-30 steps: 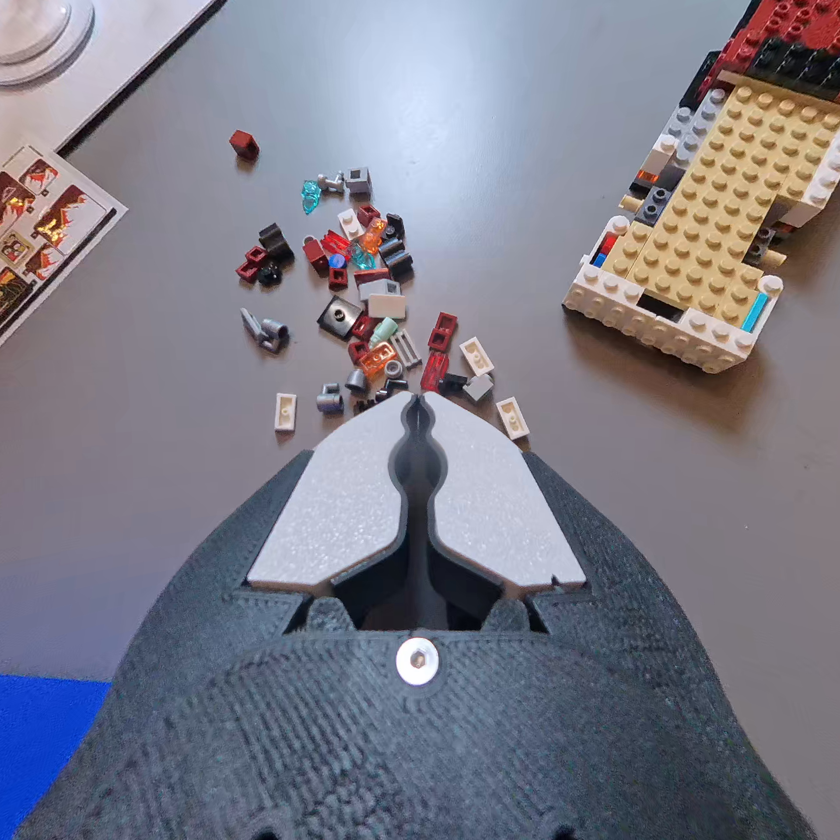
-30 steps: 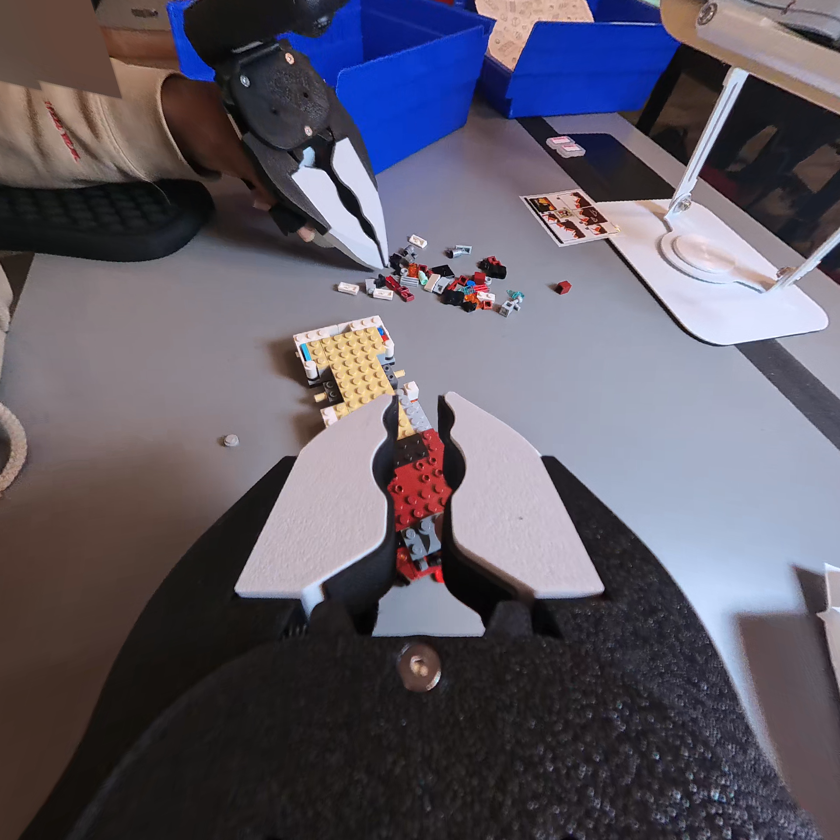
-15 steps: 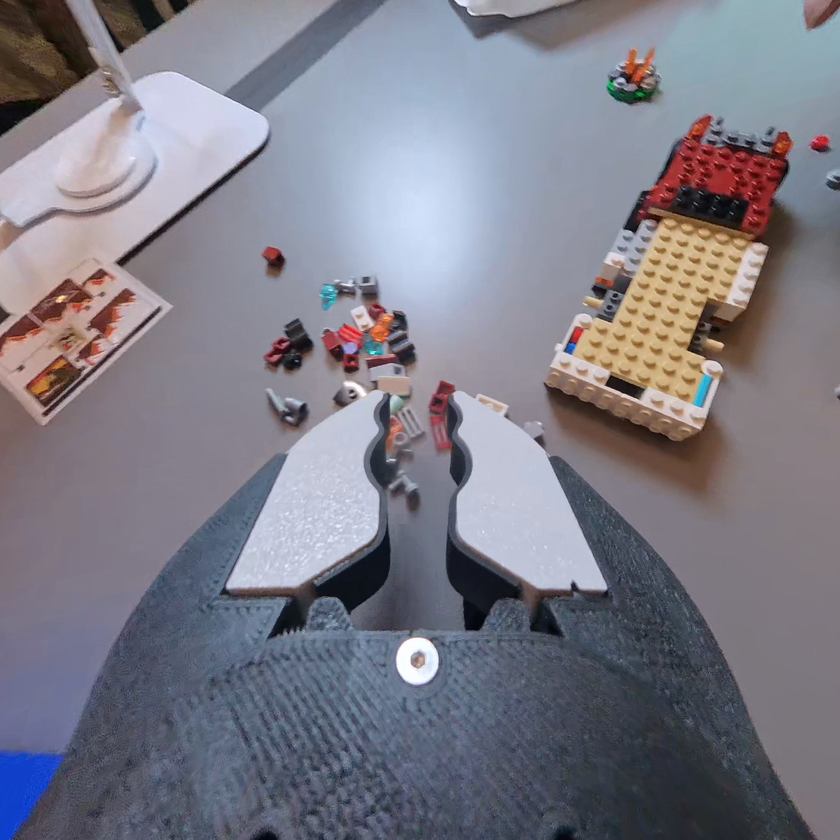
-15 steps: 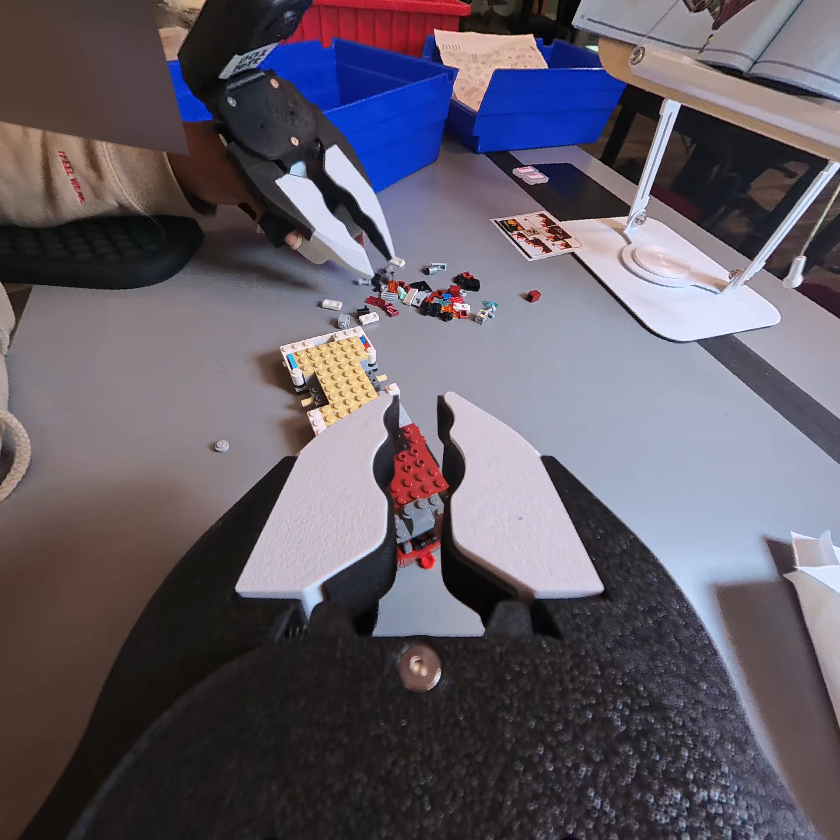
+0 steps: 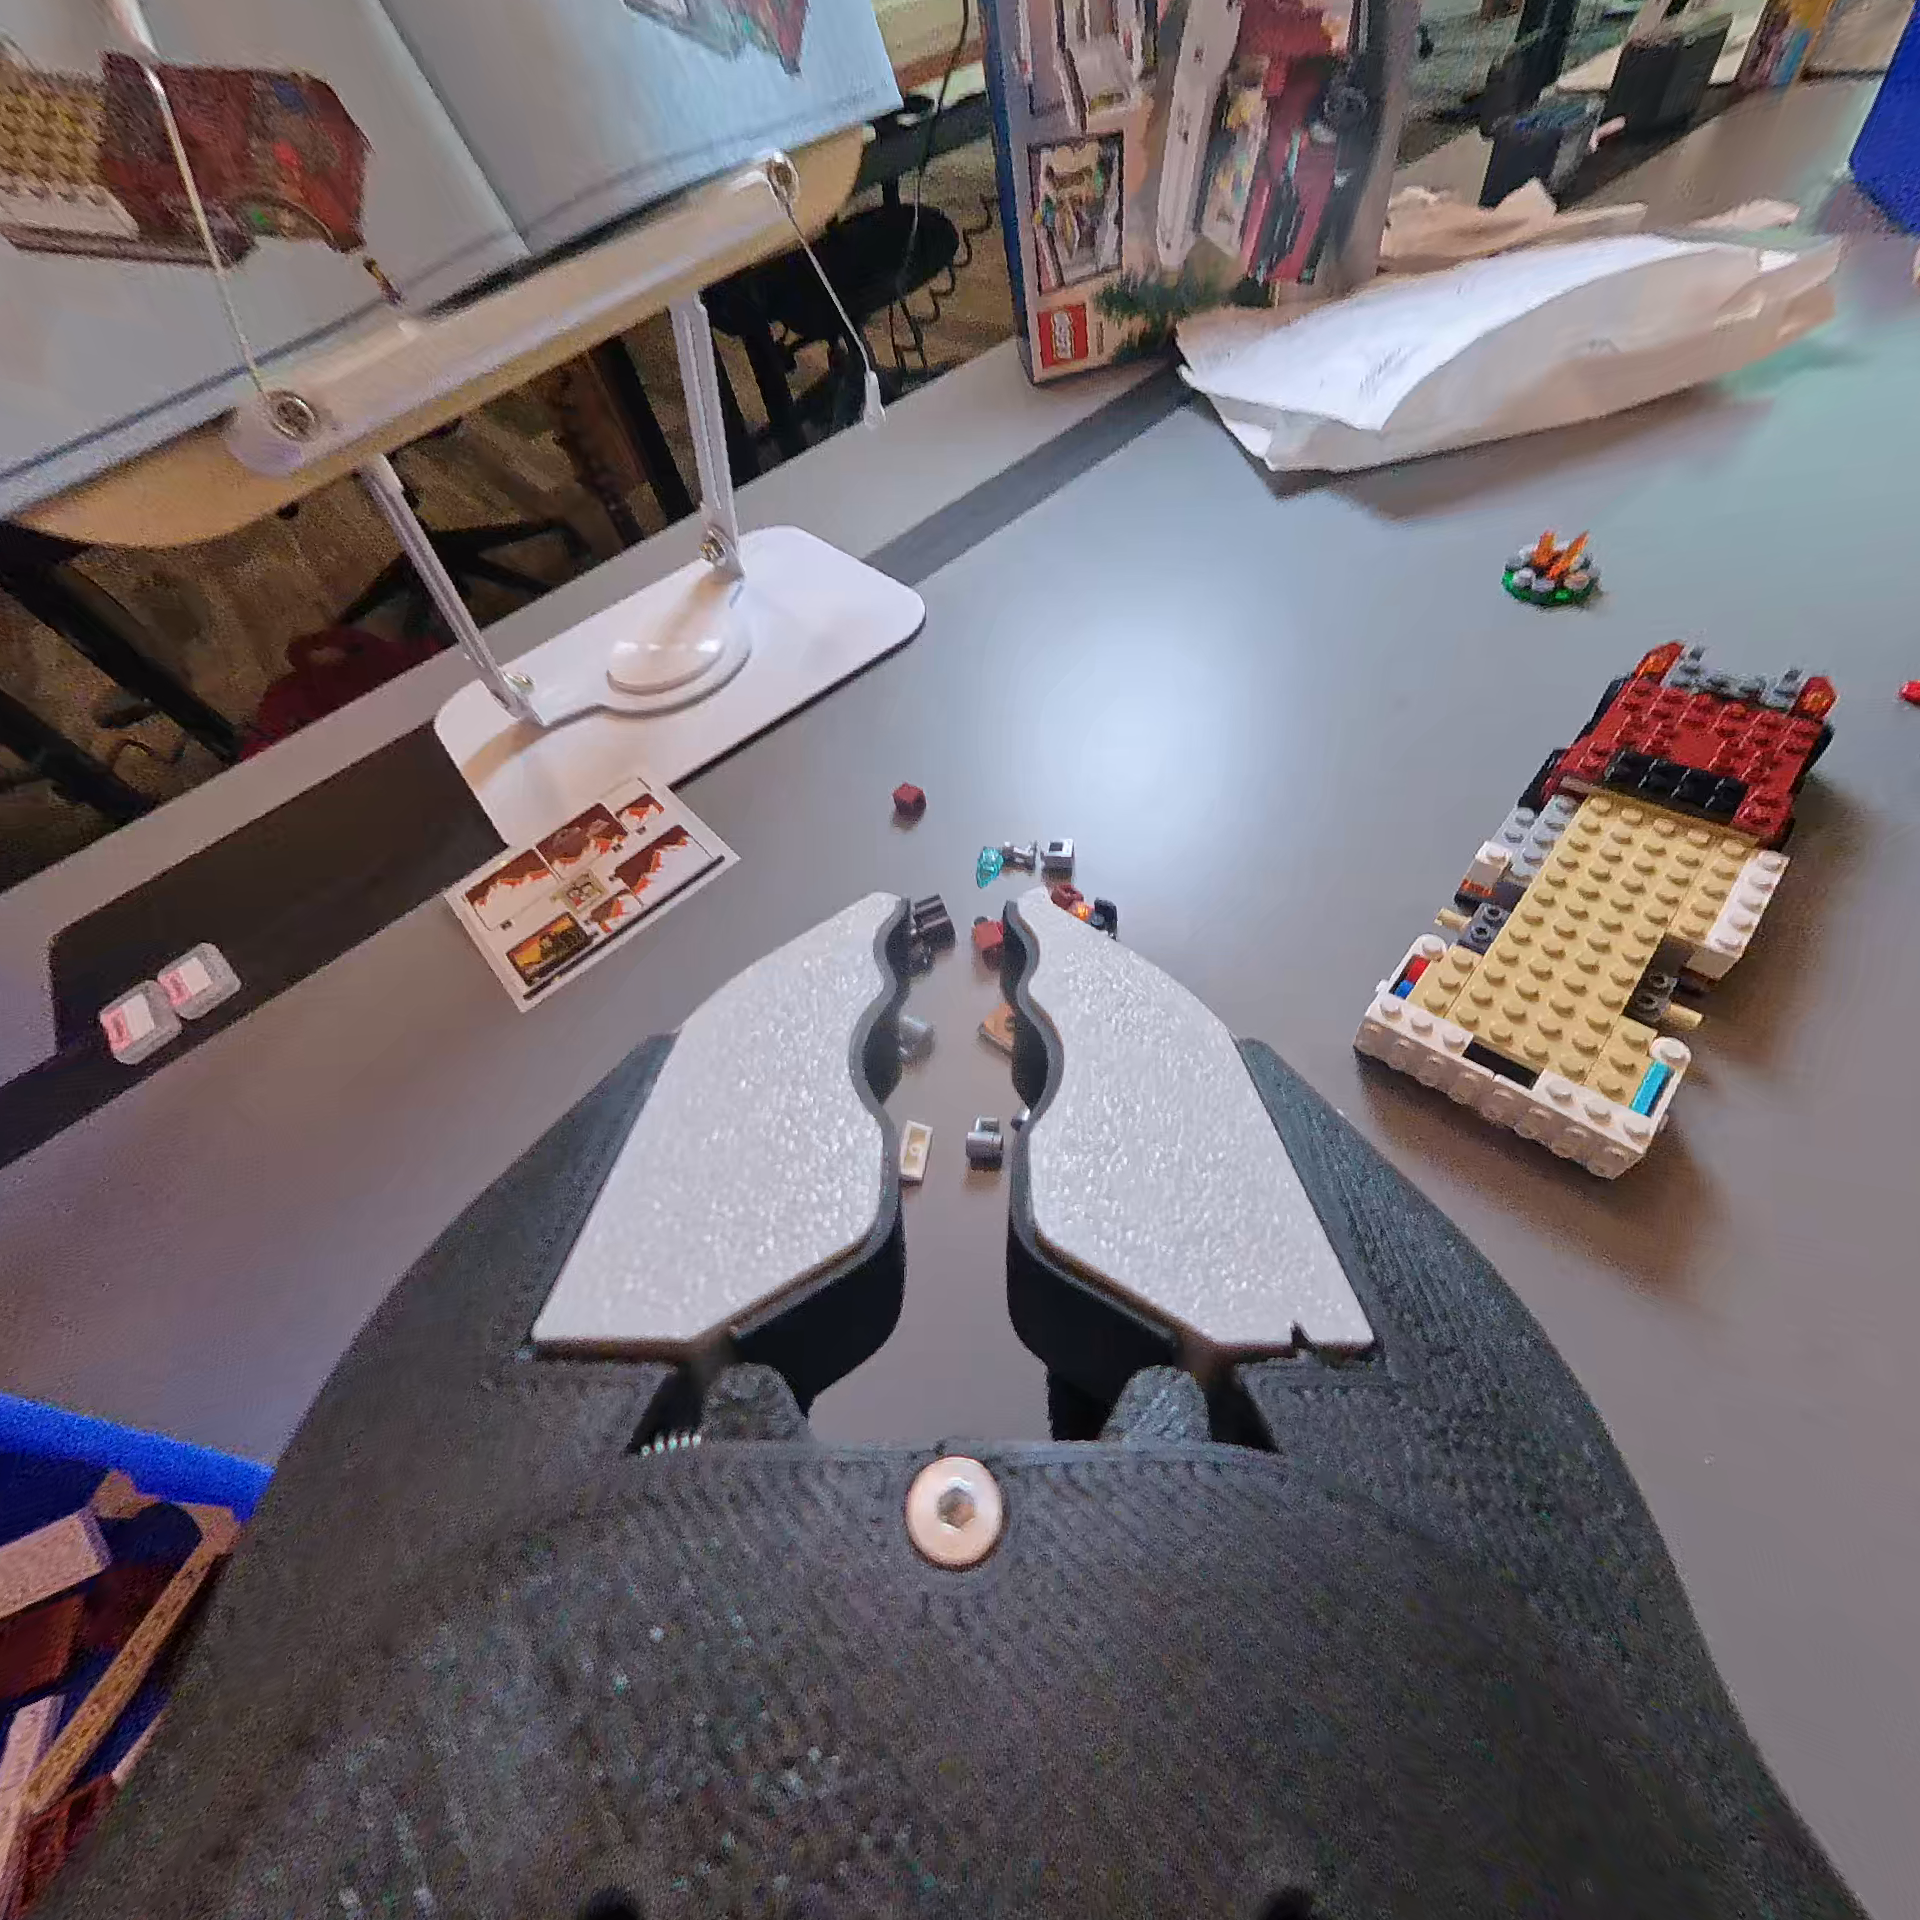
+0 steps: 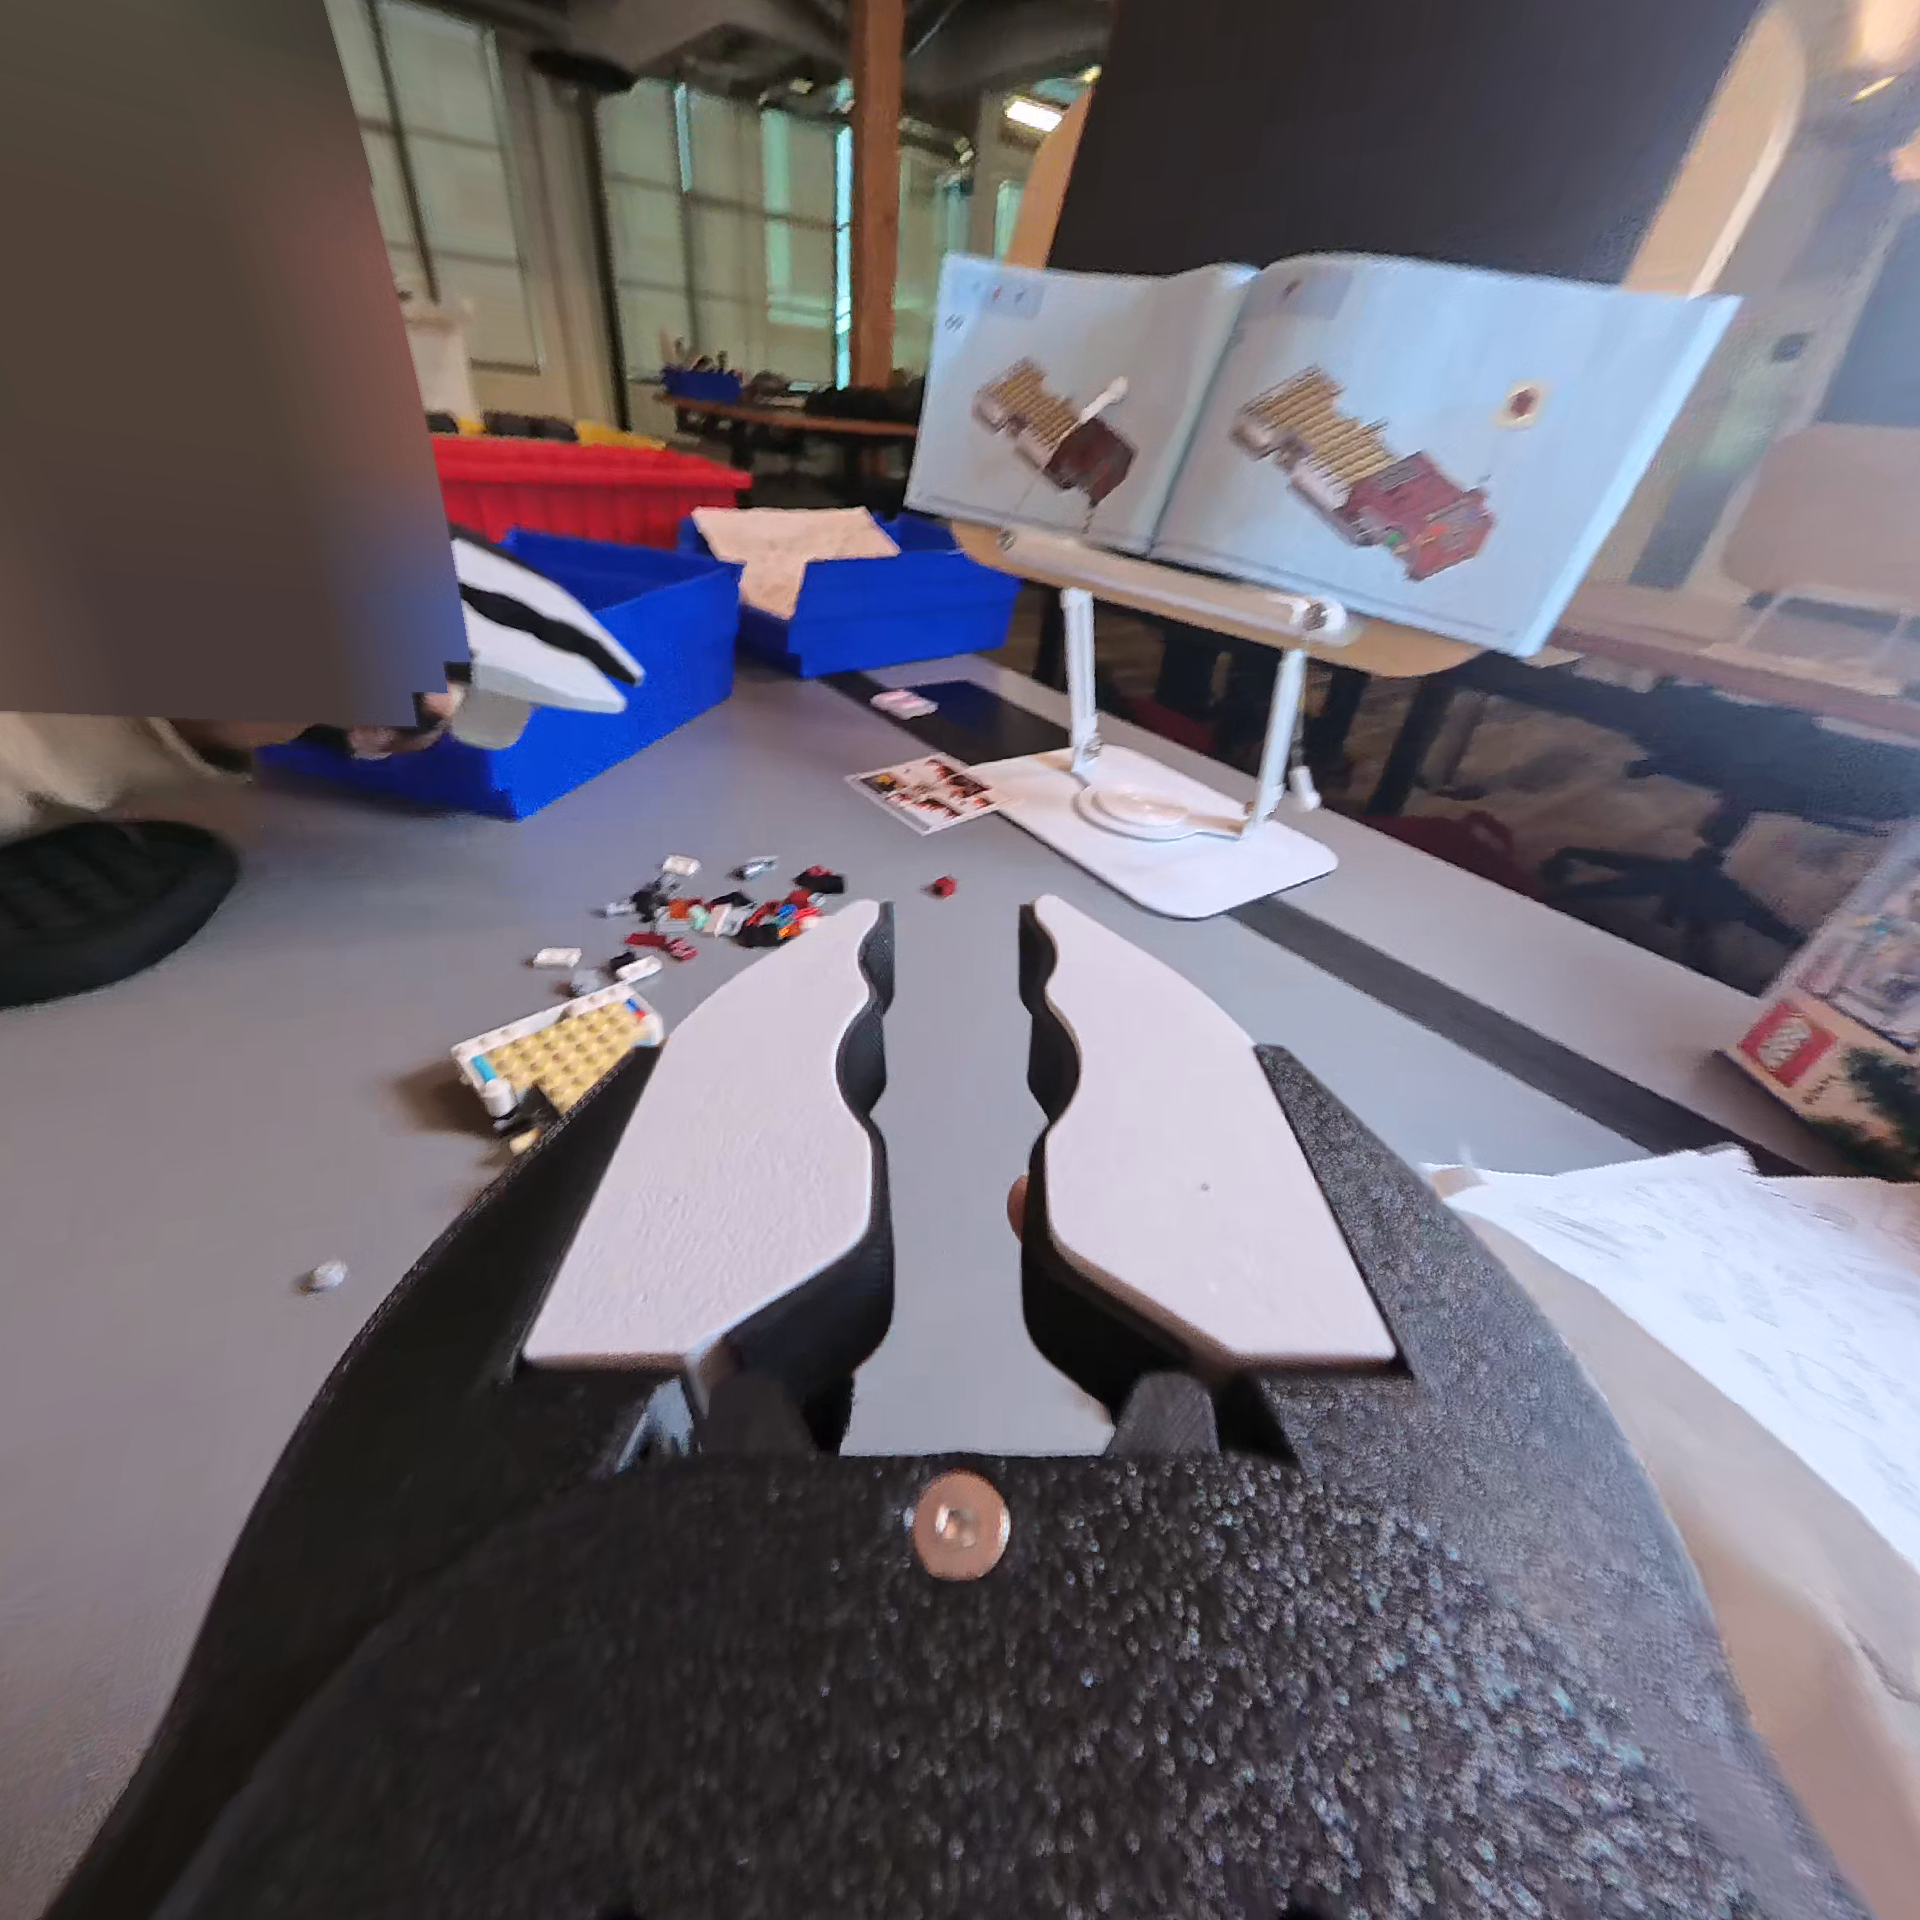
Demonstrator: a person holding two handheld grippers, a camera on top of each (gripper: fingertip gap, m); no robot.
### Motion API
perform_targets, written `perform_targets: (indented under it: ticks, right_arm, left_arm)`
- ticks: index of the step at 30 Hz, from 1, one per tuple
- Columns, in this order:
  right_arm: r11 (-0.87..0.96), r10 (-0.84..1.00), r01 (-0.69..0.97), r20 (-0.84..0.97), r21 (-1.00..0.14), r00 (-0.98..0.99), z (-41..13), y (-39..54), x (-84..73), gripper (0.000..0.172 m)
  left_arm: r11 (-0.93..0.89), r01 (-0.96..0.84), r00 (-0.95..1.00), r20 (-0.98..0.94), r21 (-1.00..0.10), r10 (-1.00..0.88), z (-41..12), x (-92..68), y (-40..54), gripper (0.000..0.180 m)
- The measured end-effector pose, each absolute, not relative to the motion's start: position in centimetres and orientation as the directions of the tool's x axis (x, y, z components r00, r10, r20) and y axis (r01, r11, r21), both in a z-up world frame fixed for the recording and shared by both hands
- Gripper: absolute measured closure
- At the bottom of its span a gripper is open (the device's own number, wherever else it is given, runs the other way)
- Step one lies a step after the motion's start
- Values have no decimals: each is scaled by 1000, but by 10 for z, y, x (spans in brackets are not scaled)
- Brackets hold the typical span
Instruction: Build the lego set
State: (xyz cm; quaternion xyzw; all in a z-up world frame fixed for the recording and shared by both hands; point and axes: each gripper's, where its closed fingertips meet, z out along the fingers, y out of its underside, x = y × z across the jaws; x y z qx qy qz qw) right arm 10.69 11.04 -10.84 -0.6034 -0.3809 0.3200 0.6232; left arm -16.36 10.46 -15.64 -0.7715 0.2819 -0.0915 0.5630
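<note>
Both grippers lifted since earlier; your right gripper (image 6: 956, 914) let go of the studded brick model (image 5: 1579, 956).
Left gripper (image 5: 961, 909) narrowly parted, empty, above small plastic pieces (image 5: 1023, 862) mid-frame; right's textured grey fingers (image 6: 769, 1122) apart, empty.

Grey table (image 6: 312, 1091); tall windows (image 6: 717, 260) behind

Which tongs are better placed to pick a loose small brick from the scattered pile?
Probably left. The left tongs hang open right over the scattered pile, pieces showing between the fingers. The right tongs, also open, frame bare table beside it.
</note>
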Motion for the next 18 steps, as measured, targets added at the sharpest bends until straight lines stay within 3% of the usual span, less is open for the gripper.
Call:
perform_targets:
  ticks: [6, 13, 18]
  right_arm:
    - [140, 713, -49, 67, -989, 698, -78, 131, 157, 144]
    - [154, 650, -71, 47, -986, 759, -70, 128, 183, 143]
    - [166, 638, -50, 69, -985, 767, -71, 121, 187, 143]
  left_arm:
    - [-115, -251, 862, -168, -961, -479, -122, -178, 101, 167]
    - [-35, -201, 899, -170, -979, -404, -90, -199, 98, 167]
    - [75, -194, 961, -205, -978, -186, -28, -267, 80, 166]
